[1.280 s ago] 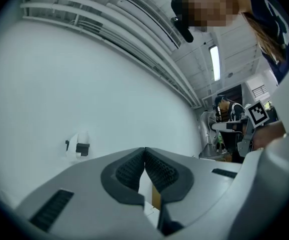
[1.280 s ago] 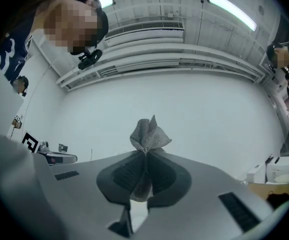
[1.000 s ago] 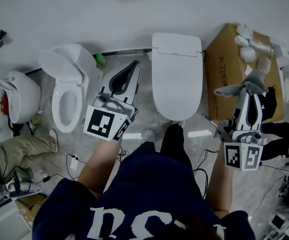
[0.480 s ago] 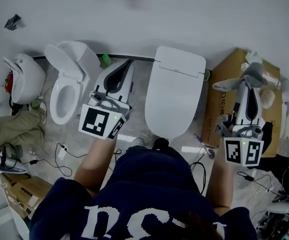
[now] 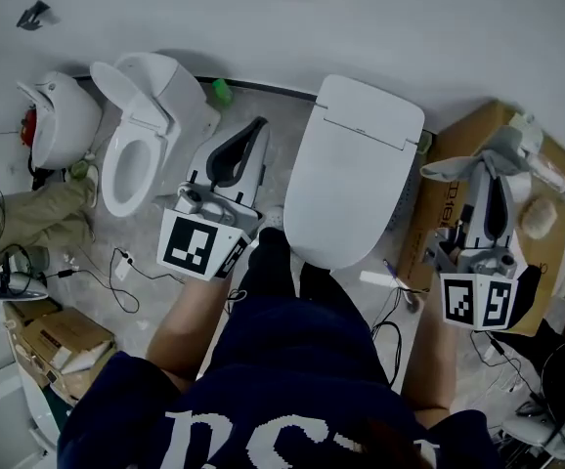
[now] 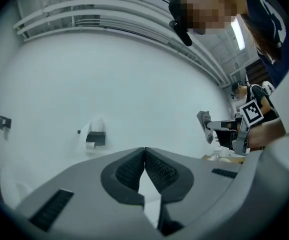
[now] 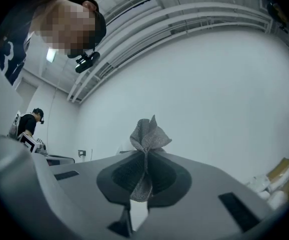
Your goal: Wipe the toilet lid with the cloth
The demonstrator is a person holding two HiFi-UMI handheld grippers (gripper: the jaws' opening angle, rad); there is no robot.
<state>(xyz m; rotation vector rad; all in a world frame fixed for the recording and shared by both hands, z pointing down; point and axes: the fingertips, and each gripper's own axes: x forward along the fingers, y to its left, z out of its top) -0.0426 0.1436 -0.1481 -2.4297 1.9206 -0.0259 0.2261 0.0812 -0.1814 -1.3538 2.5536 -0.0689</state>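
While the white wall (image 5: 361, 18) and the marbled floor (image 5: 92, 242) bounded the bay as they had a second earlier, the view had shifted. The closed toilet lid (image 5: 346, 179) now lay tilted at the centre, nearer the person's legs than before. That was judged to mean the approach was nearly complete and wiping had not yet begun. The lid surface appeared plain and white, with nothing resting on it. A second toilet (image 5: 136, 164), its own lid raised, stood to the left, with a third white fixture (image 5: 58, 120) beyond it. A cardboard box (image 5: 449, 213) stood just beside the closed toilet on the right, and loose cables (image 5: 126, 267) trailed over the floor. The left tongs (image 6: 144, 154) hung between the two toilets, jaws pressed together with nothing between them. The right tongs (image 7: 145, 156) remained raised over the box, to the right of the lid, jaws clamped on the grey cloth (image 5: 483, 159). The cloth stood bunched above the tips, clear of the lid. In the inspector's judgement, it would have to be carried left and down before any contact was made.
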